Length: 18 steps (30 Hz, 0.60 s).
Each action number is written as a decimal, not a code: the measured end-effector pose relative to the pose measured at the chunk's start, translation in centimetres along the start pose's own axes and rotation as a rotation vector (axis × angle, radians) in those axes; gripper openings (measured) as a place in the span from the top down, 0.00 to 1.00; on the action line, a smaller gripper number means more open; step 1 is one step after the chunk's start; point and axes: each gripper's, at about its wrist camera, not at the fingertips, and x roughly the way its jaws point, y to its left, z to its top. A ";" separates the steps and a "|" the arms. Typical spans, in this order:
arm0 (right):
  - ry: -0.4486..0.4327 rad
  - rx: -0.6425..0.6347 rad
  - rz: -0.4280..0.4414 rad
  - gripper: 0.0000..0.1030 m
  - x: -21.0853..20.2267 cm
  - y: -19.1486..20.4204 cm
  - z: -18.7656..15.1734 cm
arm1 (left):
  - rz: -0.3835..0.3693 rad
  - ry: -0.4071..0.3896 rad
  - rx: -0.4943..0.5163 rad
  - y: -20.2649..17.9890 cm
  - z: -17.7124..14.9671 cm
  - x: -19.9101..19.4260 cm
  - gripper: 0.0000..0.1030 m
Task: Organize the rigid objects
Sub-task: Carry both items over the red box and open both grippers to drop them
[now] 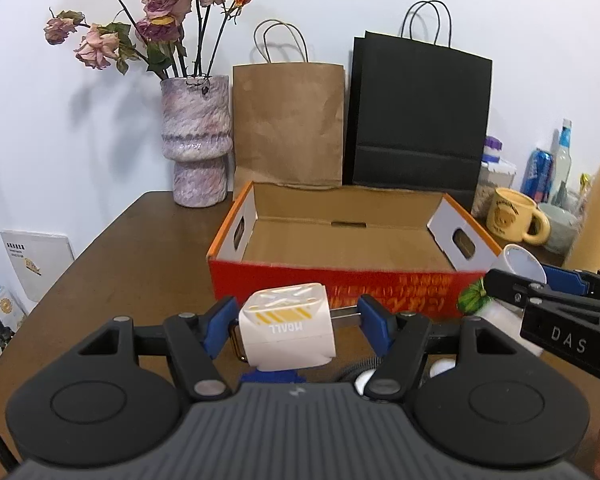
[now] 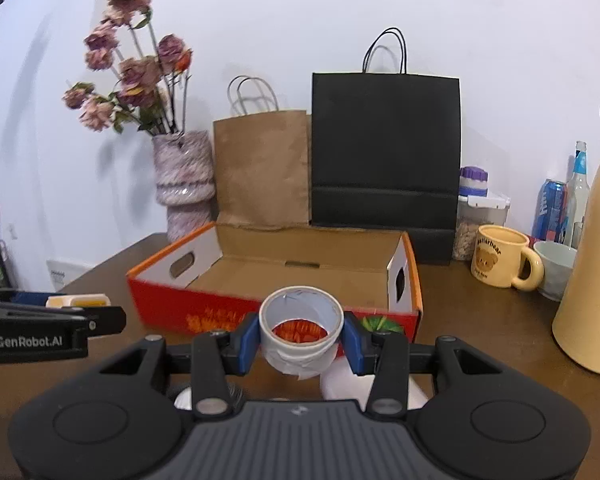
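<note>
My left gripper point(image 1: 296, 314) is shut on a white cube-shaped box point(image 1: 286, 324) with yellow stripes, held above the brown table point(image 1: 140, 260). One blue pad presses the box's left side. A metal piece sticking out of its right side meets the other pad. My right gripper point(image 2: 302, 334) is shut on a roll of white tape point(image 2: 302, 330), its blue pads on both sides. An open red and orange cardboard box point(image 1: 340, 280) point(image 2: 204, 314) lies just beyond both grippers, its inside bare. The right gripper point(image 1: 540, 294) with the tape point(image 1: 522, 262) shows at the right of the left wrist view.
Behind the box stand a marbled vase of dried roses point(image 1: 198, 144), a brown paper bag point(image 1: 288, 120) and a black paper bag point(image 1: 420, 120). On the right are a yellow mug point(image 2: 500, 258), a pale bowl point(image 2: 558, 264), cans, a bottle and a tall tan jug point(image 2: 596, 264).
</note>
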 end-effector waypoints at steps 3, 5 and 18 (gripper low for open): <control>-0.018 0.020 -0.020 0.59 1.2 -0.3 1.2 | 0.013 0.001 -0.012 -0.1 1.1 1.3 0.34; -0.023 0.027 -0.024 0.59 2.0 -0.6 1.9 | 0.026 0.001 -0.019 -0.2 1.7 2.1 0.34; 0.023 0.075 -0.039 0.59 8.4 -2.5 5.3 | 0.053 -0.029 -0.054 -0.9 5.7 7.2 0.34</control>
